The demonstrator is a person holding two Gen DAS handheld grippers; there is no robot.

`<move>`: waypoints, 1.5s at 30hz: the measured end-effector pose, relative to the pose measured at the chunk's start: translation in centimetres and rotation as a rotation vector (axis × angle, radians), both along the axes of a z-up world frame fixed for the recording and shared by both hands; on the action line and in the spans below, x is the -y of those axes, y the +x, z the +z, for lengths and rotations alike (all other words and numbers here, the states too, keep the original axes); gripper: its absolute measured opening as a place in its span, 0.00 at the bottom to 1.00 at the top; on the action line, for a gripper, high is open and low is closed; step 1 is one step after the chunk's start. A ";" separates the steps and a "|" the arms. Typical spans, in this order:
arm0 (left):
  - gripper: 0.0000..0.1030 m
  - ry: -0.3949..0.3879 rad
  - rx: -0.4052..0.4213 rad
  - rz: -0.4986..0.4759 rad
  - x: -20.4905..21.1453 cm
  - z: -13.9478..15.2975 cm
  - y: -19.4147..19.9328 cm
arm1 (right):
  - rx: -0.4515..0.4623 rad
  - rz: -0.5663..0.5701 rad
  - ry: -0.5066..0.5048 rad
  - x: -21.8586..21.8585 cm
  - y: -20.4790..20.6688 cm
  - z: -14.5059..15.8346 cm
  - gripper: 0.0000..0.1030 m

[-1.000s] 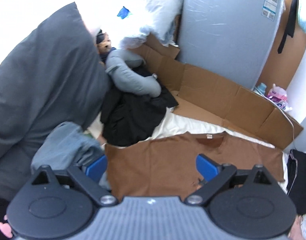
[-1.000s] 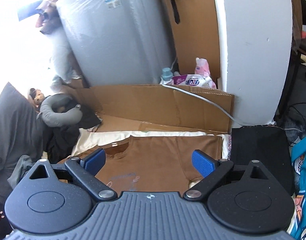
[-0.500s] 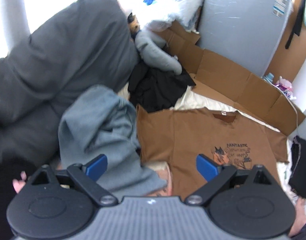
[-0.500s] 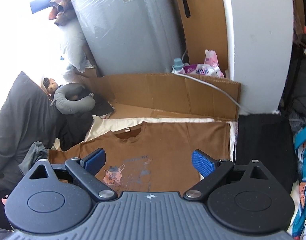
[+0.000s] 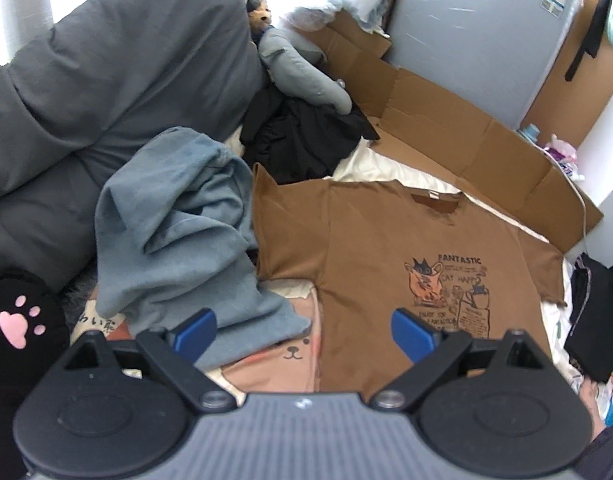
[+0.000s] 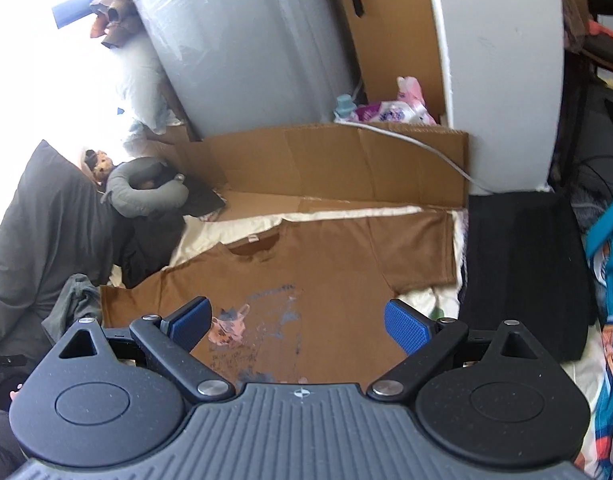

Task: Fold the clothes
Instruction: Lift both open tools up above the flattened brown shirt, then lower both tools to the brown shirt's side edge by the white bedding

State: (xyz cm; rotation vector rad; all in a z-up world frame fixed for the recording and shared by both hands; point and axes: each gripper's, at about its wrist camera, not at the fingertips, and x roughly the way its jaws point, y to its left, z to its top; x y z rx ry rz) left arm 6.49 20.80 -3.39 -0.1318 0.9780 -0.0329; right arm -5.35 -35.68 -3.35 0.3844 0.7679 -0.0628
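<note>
Above brown tee [image 5: 378, 248]: both claws wide, empty.

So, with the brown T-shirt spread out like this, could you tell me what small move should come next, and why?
Probably lower the left gripper to the T-shirt's left sleeve and pinch its edge to fold it inward. The shirt lies flat, print up, both sleeves out, and both grippers are open and empty. The grey-blue garment crowds that sleeve, so approach from the shirt side.

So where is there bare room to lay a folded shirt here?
Free: the flat cardboard between the brown T-shirt collar and the upright cardboard wall. Crowded: the left, with the blue-grey garment, black clothes and grey pillow.
</note>
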 end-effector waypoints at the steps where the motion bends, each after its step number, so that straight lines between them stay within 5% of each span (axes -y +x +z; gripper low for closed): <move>1: 0.91 0.001 0.001 0.003 0.1 -0.2 0.0 | -0.006 -0.006 0.004 0.1 -0.2 -0.4 0.94; 16: 0.73 -0.073 -0.226 0.046 1.2 -12.5 -3.4 | -0.212 0.003 -0.031 -0.3 -1.5 -11.5 0.91; 25: 0.51 -0.100 -0.368 0.061 0.9 -19.3 -4.8 | -0.335 0.065 -0.054 -1.7 -0.2 -19.0 0.86; 37: 0.48 -0.103 -0.581 -0.014 2.6 -26.8 -7.0 | -0.527 0.100 -0.161 0.1 -0.9 -27.5 0.85; 45: 0.48 -0.092 -0.669 -0.082 4.1 -29.2 -8.7 | -0.608 0.090 -0.195 2.8 -2.5 -31.0 0.85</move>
